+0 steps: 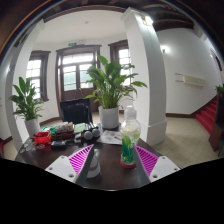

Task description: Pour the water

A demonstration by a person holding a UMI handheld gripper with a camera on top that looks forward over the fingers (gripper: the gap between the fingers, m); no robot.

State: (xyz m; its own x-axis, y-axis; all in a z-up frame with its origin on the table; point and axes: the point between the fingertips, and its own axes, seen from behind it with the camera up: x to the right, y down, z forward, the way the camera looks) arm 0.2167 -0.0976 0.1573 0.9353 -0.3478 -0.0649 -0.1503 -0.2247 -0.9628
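Gripper view: claw (110, 160) with two fingers, each bearing a magenta pad (80, 156), spread apart and gripping nothing. Just ahead of the right finger, on a dark round table (108, 178), stands a clear glass (128, 150) with green at its base and what may be a straw or stem rising from it. It appears nearer the right finger's inner side than the left, with a gap to the left finger, so it stands on the table by its own weight. That would suit a vessel set down to receive water, or one waiting to be picked up; which it is cannot be told.

Beyond the left finger sit a box of small items (64, 131) and dark objects, crowding that side. Beyond the glass a white pot with a leafy plant (110, 95) rises at the table's far edge. Open room seems greatest to the right of the glass, towards the white column (143, 70). The table's near edge lies under the fingers.
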